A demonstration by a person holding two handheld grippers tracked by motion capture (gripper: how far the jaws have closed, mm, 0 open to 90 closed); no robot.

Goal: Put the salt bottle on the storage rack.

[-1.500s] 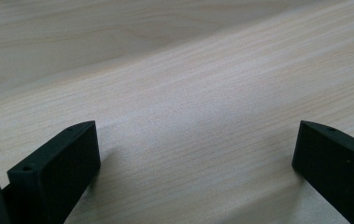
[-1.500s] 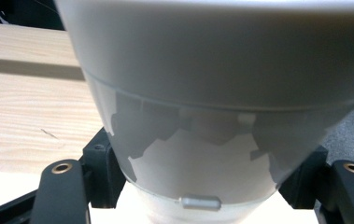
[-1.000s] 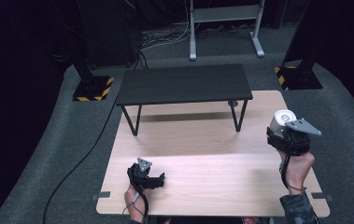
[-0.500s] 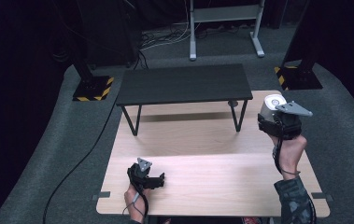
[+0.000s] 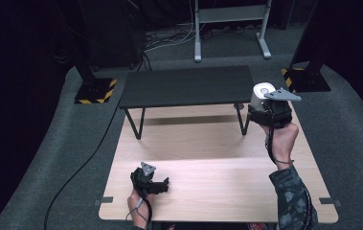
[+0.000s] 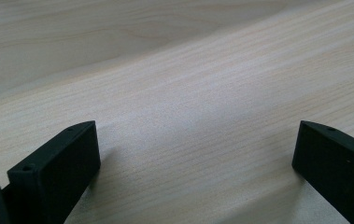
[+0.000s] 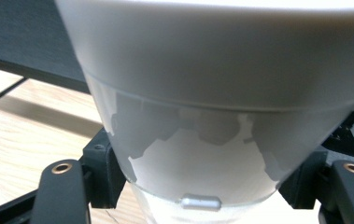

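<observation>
Right hand-held gripper (image 5: pixel 261 109) risen, clamped on one white cup (image 5: pixel 262 96); left hand-held gripper (image 5: pixel 156 184) apart.

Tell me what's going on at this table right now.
A person holds a tool in each hand. The right tool is shut on a white cup, held in the air by the right end of the small black bench that stands on the wooden table. The left tool rests low over the table near the front edge, jaws open with nothing between them.
</observation>
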